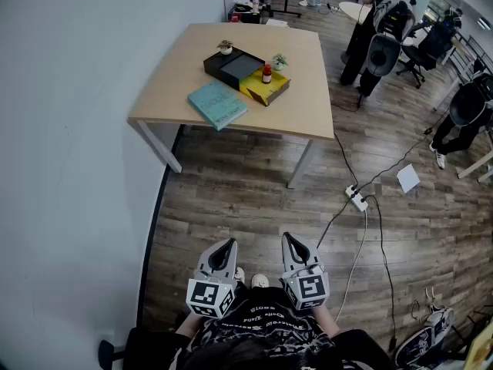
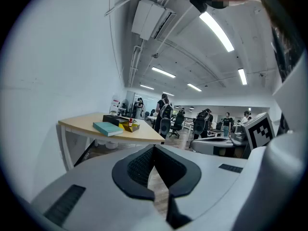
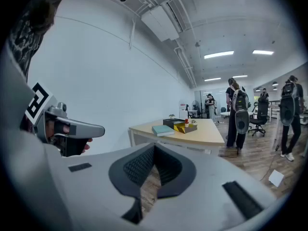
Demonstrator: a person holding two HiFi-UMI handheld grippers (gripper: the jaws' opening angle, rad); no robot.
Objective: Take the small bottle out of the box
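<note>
Closed and empty, the left tongs and right tongs hang low, well apart from the light wooden worktop. On it lie a teal book, an open black box and a yellow box. The small red-capped bottle stands upright at the yellow box.

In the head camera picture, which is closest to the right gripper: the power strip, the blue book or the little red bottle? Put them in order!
1. Power strip: on the floor, ahead and right of the right gripper.
2. Blue book: at the near edge of the table, to the left.
3. Little red bottle: farther back on the table, behind the book.
</note>
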